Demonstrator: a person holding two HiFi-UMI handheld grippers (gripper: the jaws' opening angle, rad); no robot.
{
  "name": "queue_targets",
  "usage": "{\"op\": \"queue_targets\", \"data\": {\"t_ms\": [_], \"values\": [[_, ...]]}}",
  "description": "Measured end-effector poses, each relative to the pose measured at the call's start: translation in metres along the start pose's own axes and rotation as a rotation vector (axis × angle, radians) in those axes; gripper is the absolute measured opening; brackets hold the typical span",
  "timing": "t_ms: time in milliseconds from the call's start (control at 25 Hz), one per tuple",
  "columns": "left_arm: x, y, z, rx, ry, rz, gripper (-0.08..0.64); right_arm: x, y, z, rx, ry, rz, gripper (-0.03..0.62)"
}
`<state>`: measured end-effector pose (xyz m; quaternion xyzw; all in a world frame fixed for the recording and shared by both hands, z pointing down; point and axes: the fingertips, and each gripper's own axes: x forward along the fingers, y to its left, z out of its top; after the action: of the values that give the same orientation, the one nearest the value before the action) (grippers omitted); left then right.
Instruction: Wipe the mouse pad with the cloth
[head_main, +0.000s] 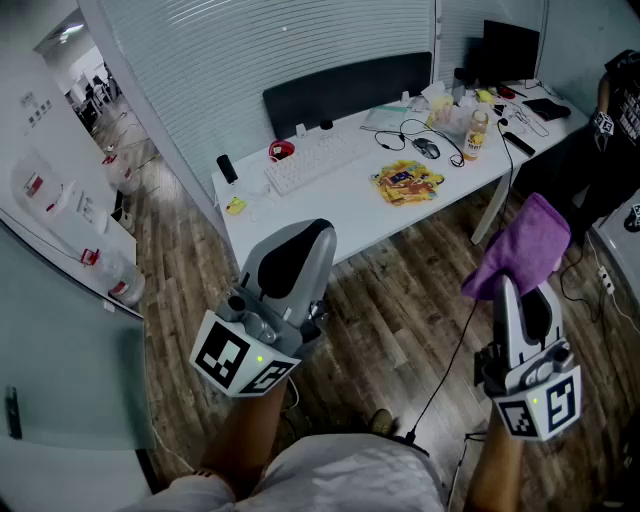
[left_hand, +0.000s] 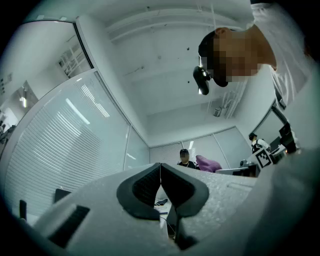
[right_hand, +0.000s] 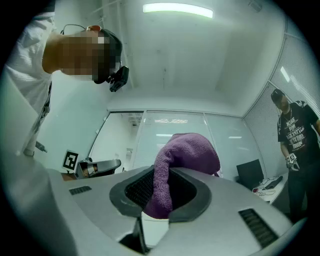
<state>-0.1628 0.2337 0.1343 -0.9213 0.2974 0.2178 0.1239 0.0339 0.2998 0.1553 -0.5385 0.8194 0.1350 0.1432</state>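
The purple cloth (head_main: 525, 245) is clamped between the jaws of the right hand-held gripper (head_main: 507, 290) and is held well apart from the tabletop (head_main: 340, 205). The left hand-held gripper (head_main: 300, 255) is closed on nothing. The colourful mouse pad (head_main: 408, 180) is laid on the tabletop near the keyboard (head_main: 315, 158).

A white desk (head_main: 330, 205) on wood floor (head_main: 400, 310) — blinds-covered glass wall (head_main: 250, 50) behind, ceiling light (right_hand: 177, 8) lit.

White desk (head_main: 330, 215) stands on wood floor (head_main: 390, 300); white keyboard (head_main: 315, 160) lies on desk's left half; black mouse (head_main: 427, 148) lies right of keyboard; bottle (head_main: 474, 133) stands upright near mouse; black monitor (head_main: 510, 50) occupies far right corner; black cable (head_main: 445, 362) runs across floor.
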Motion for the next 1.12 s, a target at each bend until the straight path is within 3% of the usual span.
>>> {"op": "queue_targets", "data": {"t_ms": [760,1120], "values": [[0.011,-0.015,-0.016,0.008,0.031,0.011,0.017,-0.018,-0.024,0.0,0.034,-0.002,0.0,0.069],[0.024,-0.032,-0.023,0.038,0.041,0.048,0.017,-0.027,-0.048,-0.004,0.061,-0.001,0.039,0.069]]}}
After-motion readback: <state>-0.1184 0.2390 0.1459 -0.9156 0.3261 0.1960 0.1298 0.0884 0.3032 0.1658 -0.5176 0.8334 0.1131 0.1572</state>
